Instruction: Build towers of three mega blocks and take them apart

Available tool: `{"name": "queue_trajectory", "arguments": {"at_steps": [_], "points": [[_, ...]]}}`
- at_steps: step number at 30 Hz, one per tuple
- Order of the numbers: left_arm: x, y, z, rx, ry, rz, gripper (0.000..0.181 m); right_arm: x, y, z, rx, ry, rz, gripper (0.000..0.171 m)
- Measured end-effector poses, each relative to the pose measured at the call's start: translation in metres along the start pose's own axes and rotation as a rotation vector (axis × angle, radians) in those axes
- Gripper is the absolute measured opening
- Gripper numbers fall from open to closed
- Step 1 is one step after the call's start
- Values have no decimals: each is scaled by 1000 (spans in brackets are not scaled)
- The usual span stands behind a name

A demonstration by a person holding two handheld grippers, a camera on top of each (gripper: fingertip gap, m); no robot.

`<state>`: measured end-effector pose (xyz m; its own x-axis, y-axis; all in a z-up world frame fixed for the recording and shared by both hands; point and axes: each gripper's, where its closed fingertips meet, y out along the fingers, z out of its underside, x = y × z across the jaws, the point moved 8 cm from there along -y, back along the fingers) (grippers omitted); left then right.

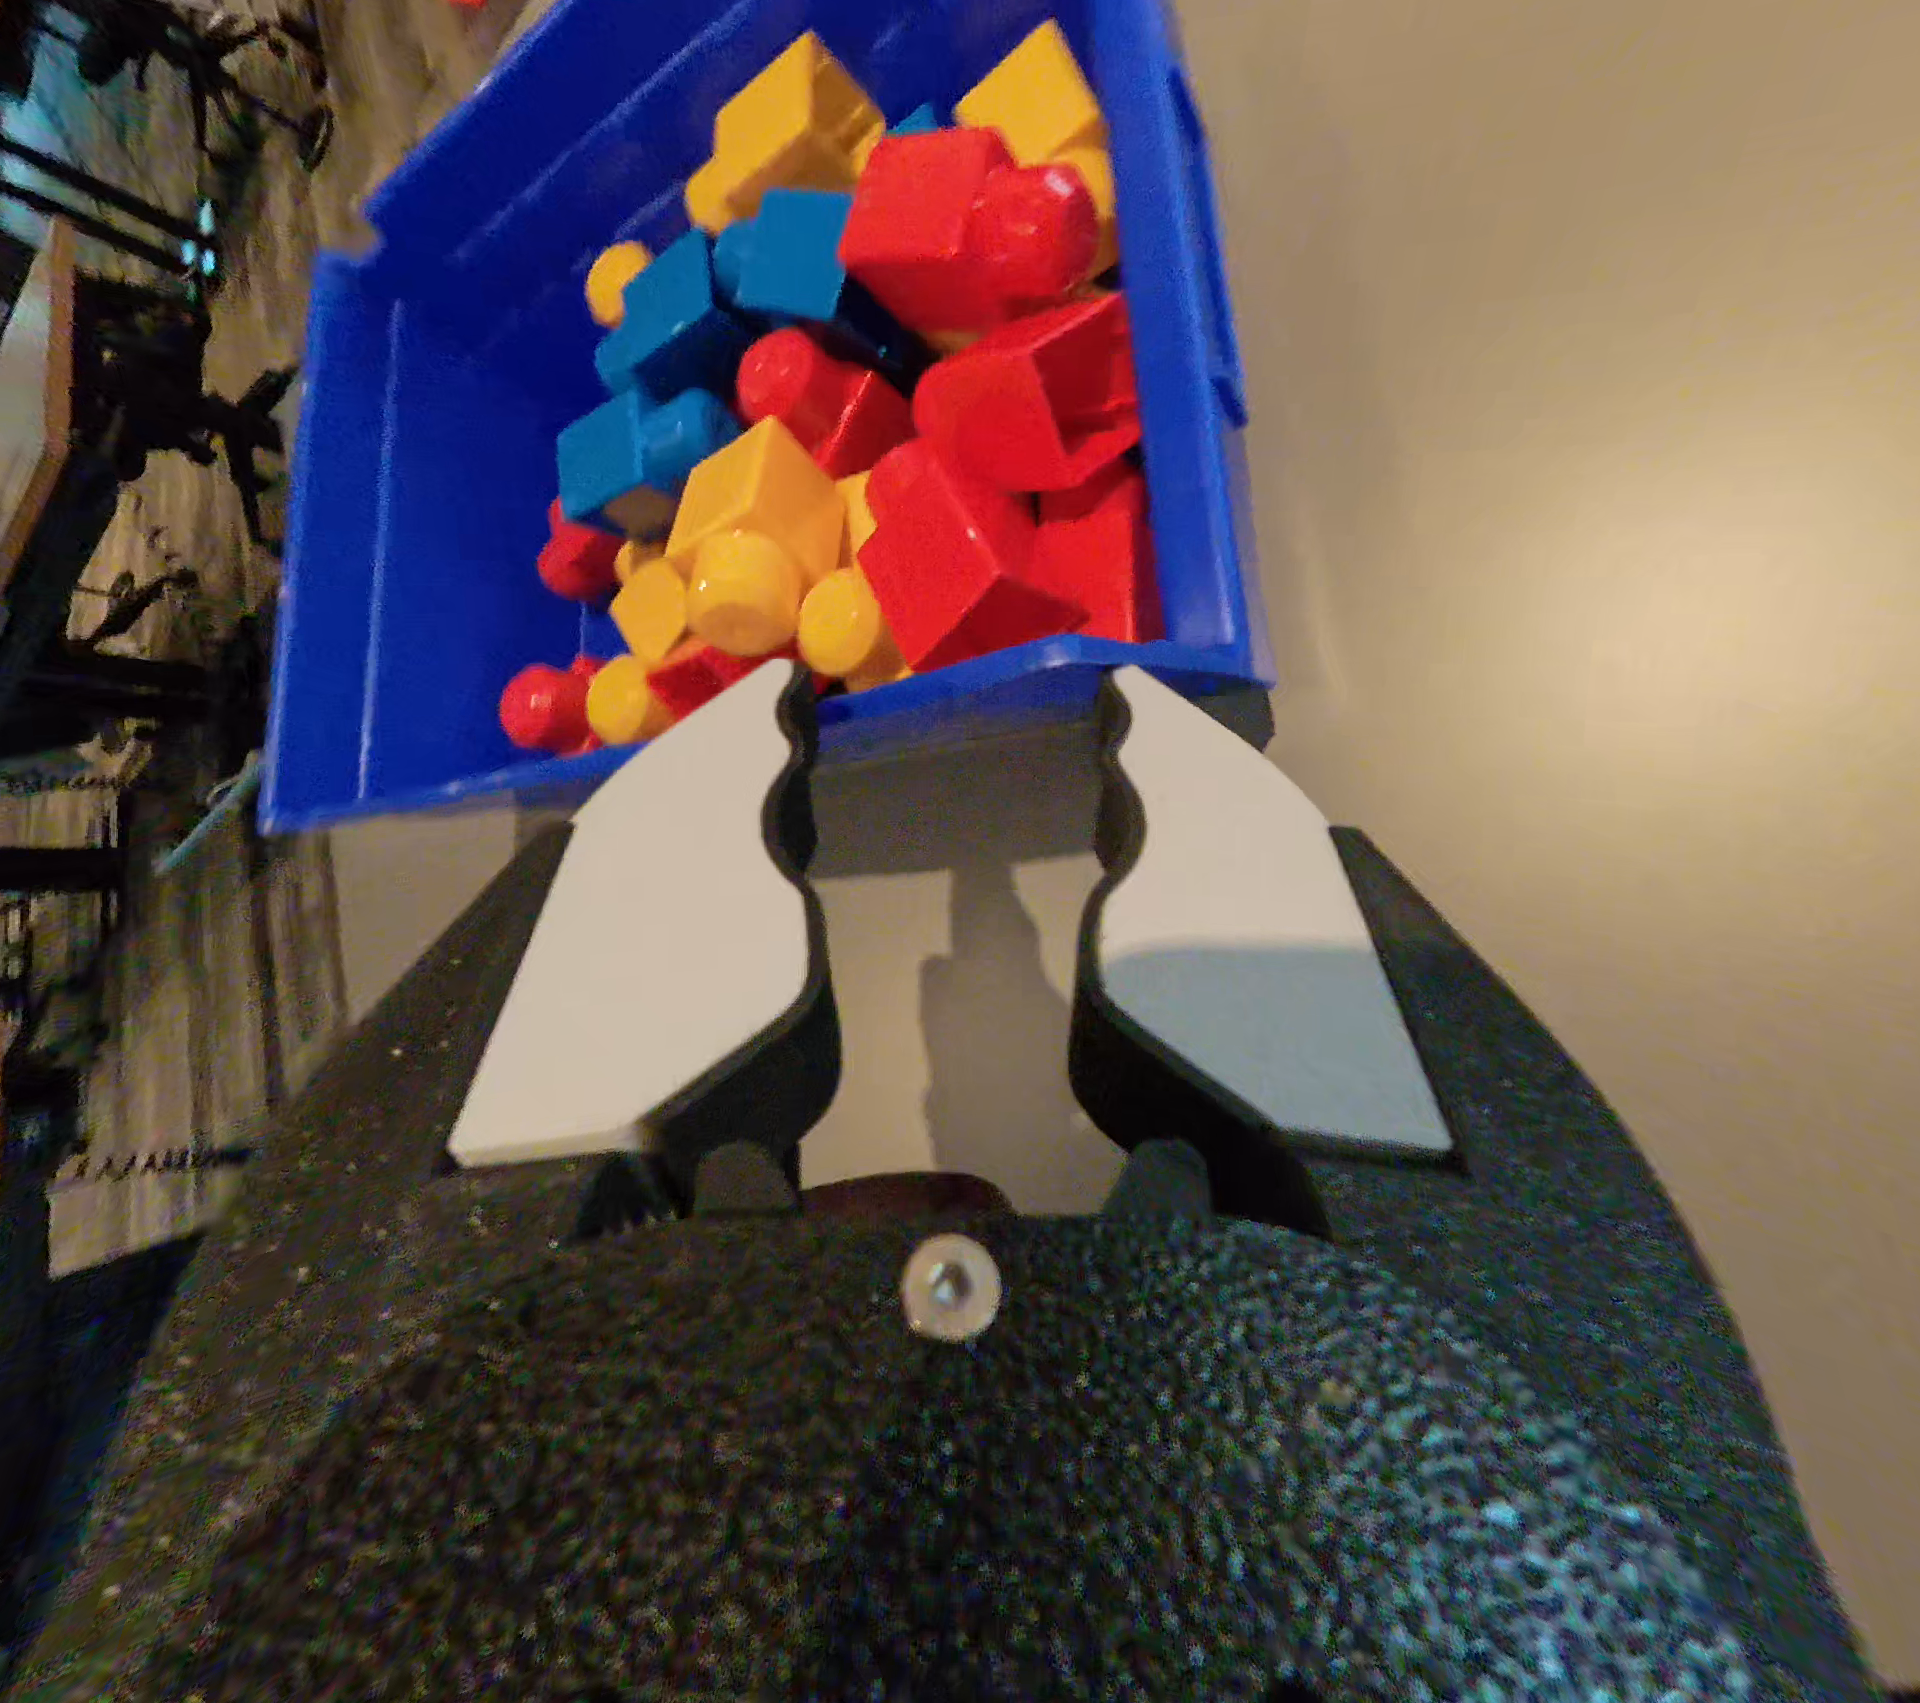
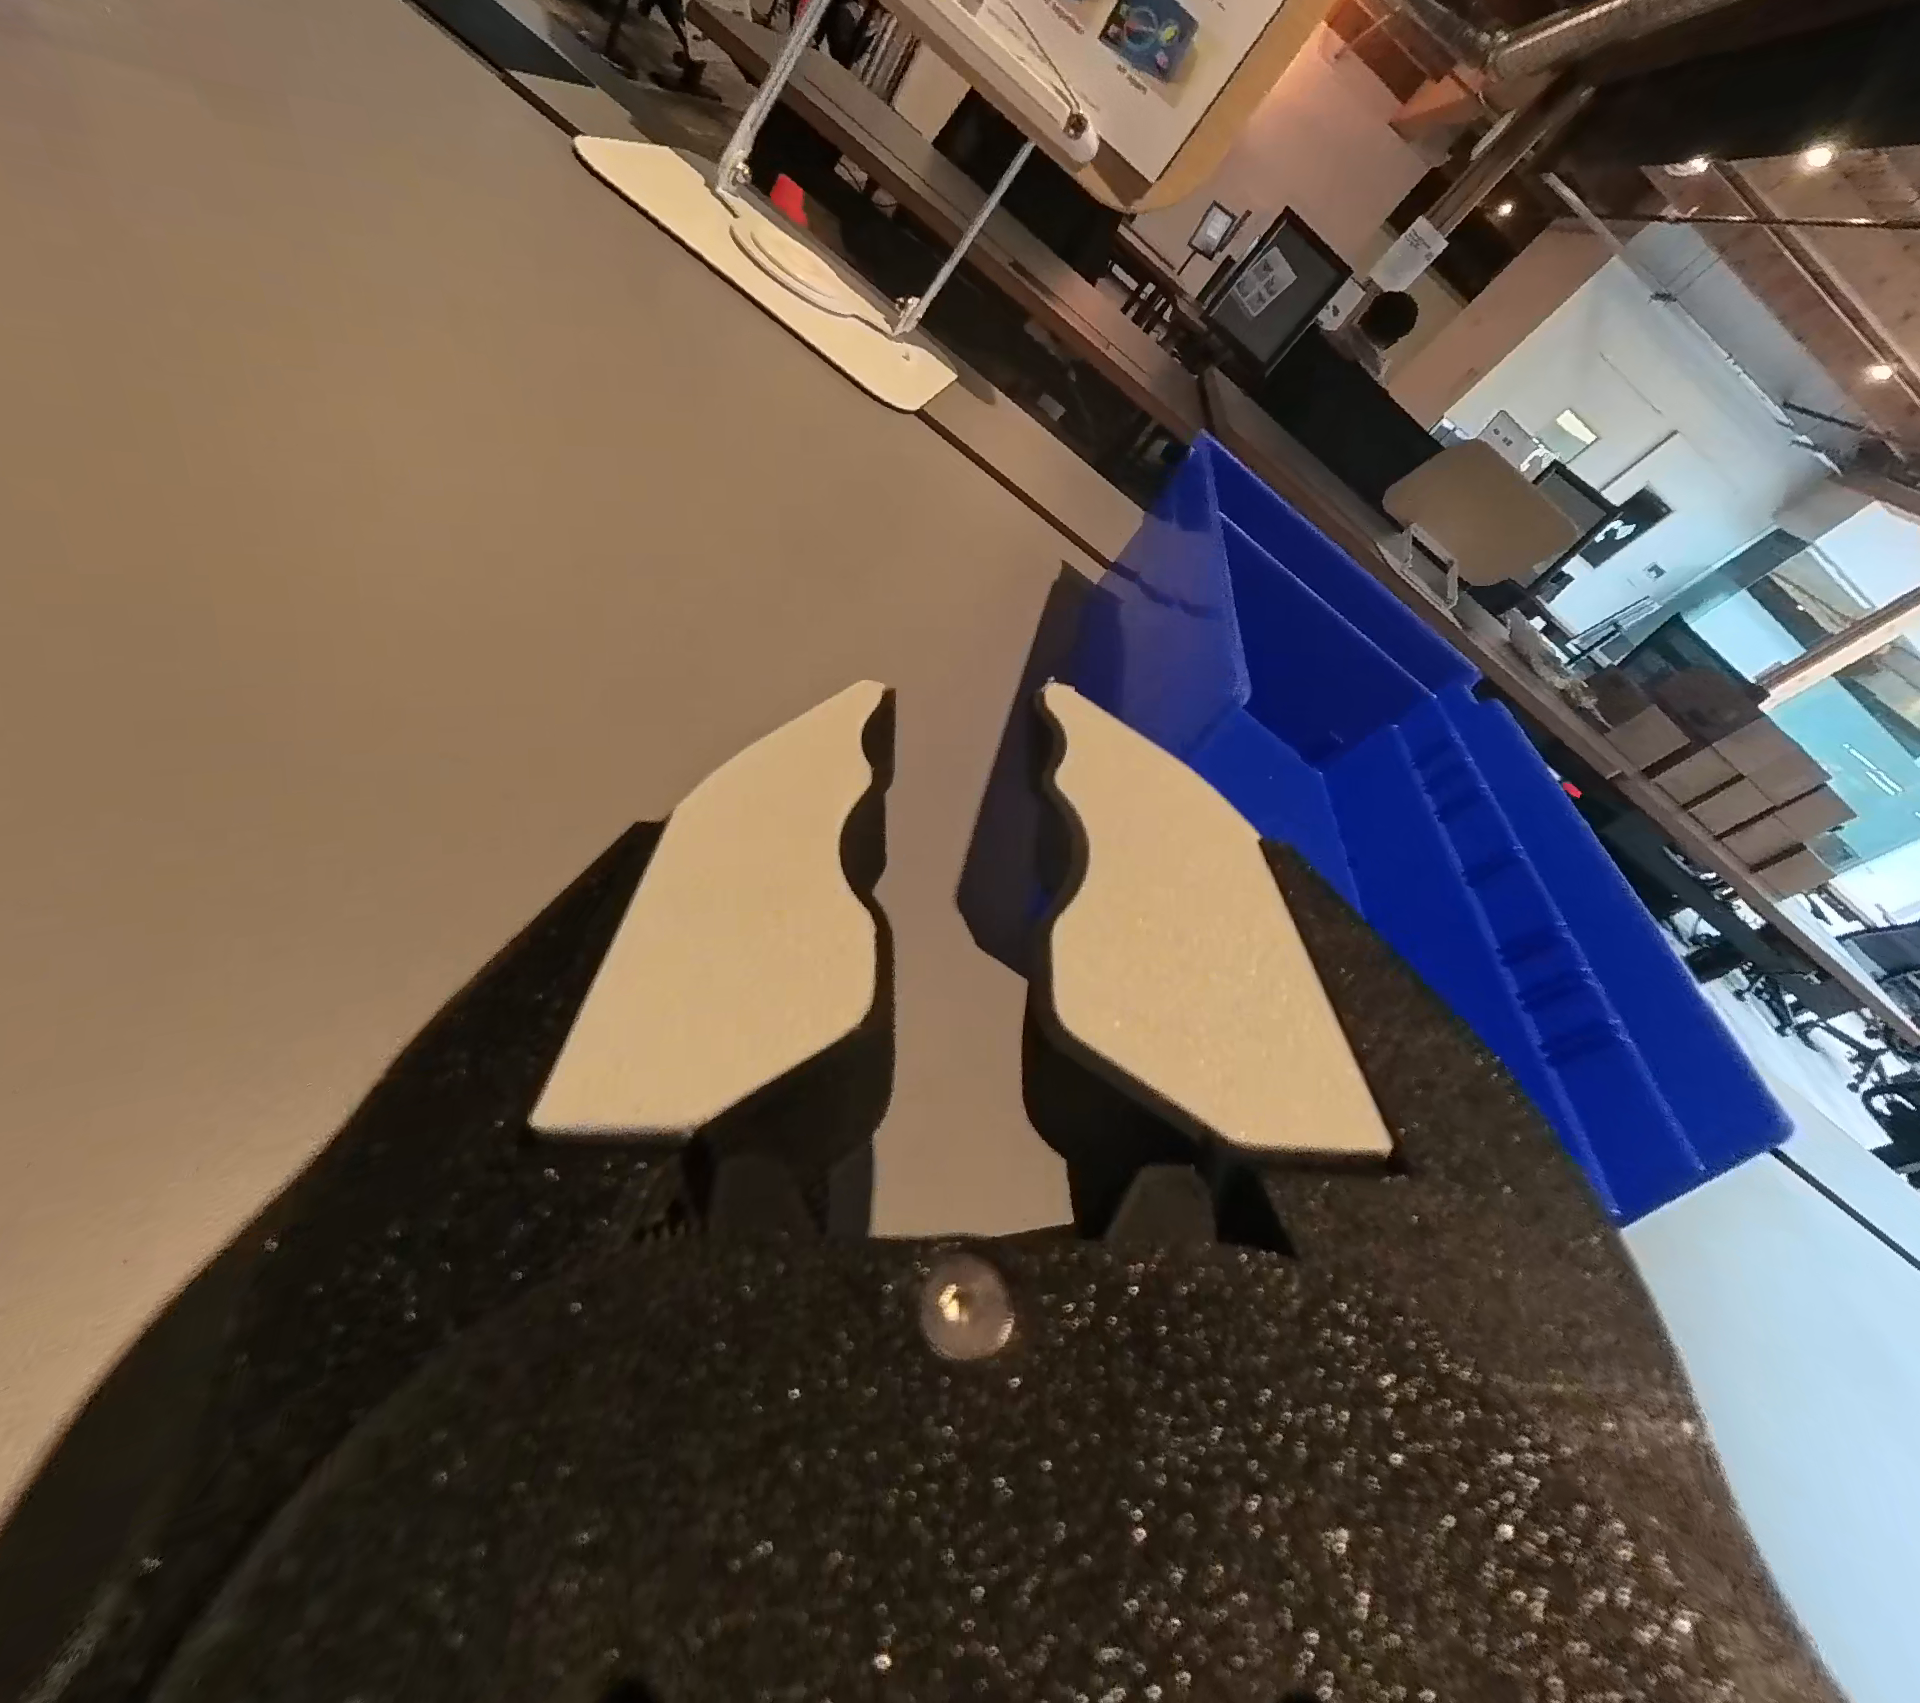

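On beige table (image 1: 1558, 510), blocks (image 1: 883, 406) in blue bin (image 1: 416, 510) just beyond released left tool (image 1: 956, 697).

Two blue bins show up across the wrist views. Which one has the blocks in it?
The blue bin ahead of the left gripper holds the red, yellow and blue blocks. The other bin, beside the right gripper, shows no blocks in its visible interior.

Left wrist view: warm, fairly dim light; a soft bright patch on the tabletop (image 1: 1662, 614) at right, and a shadow falls on the tabletop between the fingers of the hand-held gripper (image 1: 951, 697). Glossy highlights on the blocks (image 1: 883, 406); the far left background is smeared. Right wrist view: sharper, strongly tilted, wide-angle bending at the edges; ceiling spots (image 2: 1818, 155) and bright windows (image 2: 1766, 573) at far right.
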<state>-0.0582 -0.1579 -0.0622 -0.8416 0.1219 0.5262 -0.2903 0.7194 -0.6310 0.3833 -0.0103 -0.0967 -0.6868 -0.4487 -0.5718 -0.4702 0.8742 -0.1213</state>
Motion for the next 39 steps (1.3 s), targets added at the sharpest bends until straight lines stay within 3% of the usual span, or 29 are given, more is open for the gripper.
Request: {"name": "queue_trajectory", "arguments": {"at_steps": [2,8,14,16,22,24,26,31,35,39], "points": [[10,-15,17,-8,-106,-72,55,2,0,0,3,-14,-2,24],[-8,-36,22,-380,-524,-108,52,5,3,0,15,-36,-10,23],[-16,2,26,-292,-453,-330,57,7,1,0,11,-61,-9,22],[-9,-1,36,-282,-484,-332,55,7,2,0,13,-59,-17,22],[41,-16,103,-133,-598,-549,44,11,3,0,16,-69,-45,22],[49,-28,108,-194,-652,-577,45,12,4,1,19,-78,-50,22],[42,-36,92,-318,-645,-537,46,13,5,1,26,-88,-53,22],[-20,-10,15,-491,-565,-152,51,17,5,1,31,-123,-52,21],[-43,28,-24,-415,-438,-194,52,19,5,1,29,-146,-58,21],[-38,58,-28,-259,-346,-286,43,20,6,1,33,-150,-71,21]]}}
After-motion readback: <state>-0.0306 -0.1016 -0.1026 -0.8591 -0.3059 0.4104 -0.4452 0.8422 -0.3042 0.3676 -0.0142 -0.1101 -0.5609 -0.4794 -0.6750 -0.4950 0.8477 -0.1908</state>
